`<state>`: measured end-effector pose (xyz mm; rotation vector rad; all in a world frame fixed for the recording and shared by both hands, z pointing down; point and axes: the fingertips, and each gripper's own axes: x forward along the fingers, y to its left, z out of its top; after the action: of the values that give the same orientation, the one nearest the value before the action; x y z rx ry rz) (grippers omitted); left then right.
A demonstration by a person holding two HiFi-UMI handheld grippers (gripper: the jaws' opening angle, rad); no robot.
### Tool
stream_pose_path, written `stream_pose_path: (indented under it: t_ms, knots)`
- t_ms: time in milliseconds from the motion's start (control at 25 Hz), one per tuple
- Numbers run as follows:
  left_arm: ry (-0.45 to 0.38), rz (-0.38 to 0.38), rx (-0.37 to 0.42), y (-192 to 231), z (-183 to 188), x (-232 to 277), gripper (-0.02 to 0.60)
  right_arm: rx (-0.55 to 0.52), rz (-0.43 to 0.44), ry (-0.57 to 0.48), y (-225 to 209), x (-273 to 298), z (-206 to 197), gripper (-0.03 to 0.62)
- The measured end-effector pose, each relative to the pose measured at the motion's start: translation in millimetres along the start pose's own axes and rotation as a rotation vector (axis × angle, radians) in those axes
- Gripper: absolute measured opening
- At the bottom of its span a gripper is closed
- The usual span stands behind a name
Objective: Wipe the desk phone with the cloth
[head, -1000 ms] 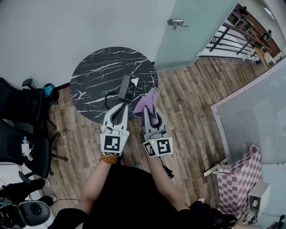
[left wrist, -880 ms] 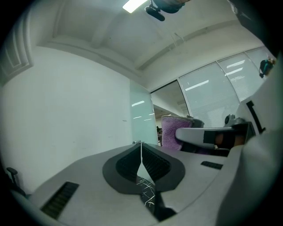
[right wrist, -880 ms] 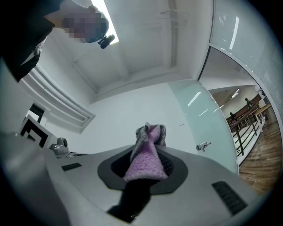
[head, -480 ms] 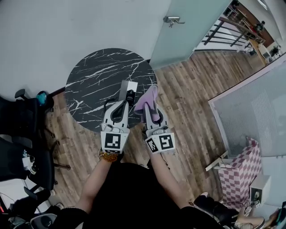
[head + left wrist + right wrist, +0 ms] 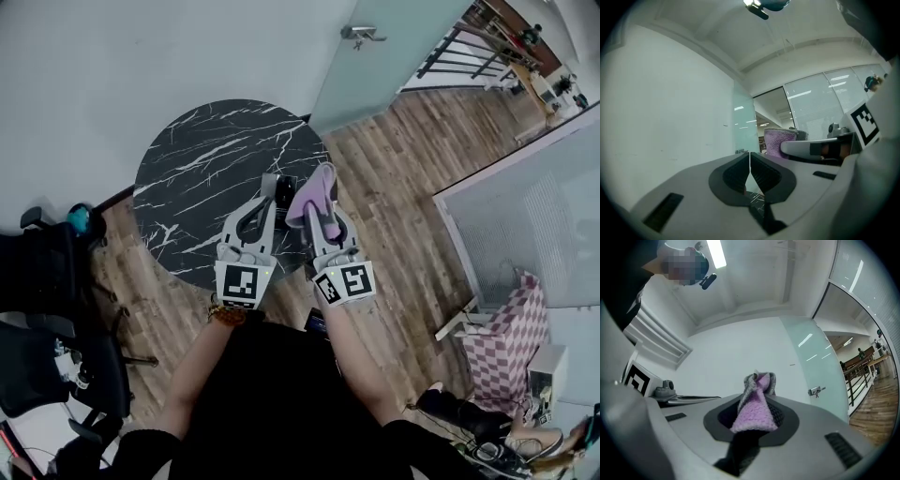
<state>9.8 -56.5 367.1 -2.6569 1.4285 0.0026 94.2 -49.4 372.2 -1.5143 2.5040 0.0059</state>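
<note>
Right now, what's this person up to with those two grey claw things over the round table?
A person holds a gripper in each hand over a round black marble table. The right gripper is clamped on a purple cloth. The left gripper is shut with nothing in it. A dark desk phone lies on the table between their tips, mostly hidden. Whether the cloth touches it can't be told.

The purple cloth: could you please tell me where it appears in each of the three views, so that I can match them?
Head view: the purple cloth is at centre, sticking forward from the right gripper.
Left gripper view: the cloth is just right of centre, beyond the left gripper, whose jaws are together.
Right gripper view: the cloth is at centre, pinched between the jaws.
Shared landmark: the frosted glass door.
</note>
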Motion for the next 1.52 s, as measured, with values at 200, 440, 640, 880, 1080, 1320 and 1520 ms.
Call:
stream_pose_path:
  t_ms: [200, 440, 640, 880, 1080, 1320, 1520]
  knots:
    - [-0.012, -0.051, -0.018, 22, -11, 10, 0.020, 0.002, -0.033, 0.006, -4, 19, -7, 0.074]
    - [-0.058, -0.105, -0.079, 26, -16, 9, 0.020, -0.001, -0.046, 0.039, -7, 27, -15, 0.074]
    - [-0.054, -0.123, -0.095, 29, -29, 21, 0.020, -0.011, -0.064, 0.064, -27, 26, -25, 0.074]
    - [-0.023, -0.054, -0.101, 43, -63, 42, 0.020, -0.009, -0.002, 0.072, -35, 49, -47, 0.074]
    - [0.017, -0.003, -0.065, 54, -72, 62, 0.020, -0.042, 0.087, 0.117, -45, 74, -68, 0.074]
    - [0.033, 0.022, -0.049, 60, -73, 78, 0.020, -0.089, 0.212, 0.198, -54, 100, -91, 0.075]
    - [0.075, 0.017, -0.046, 60, -92, 85, 0.020, -0.101, 0.243, 0.266, -64, 111, -120, 0.075]
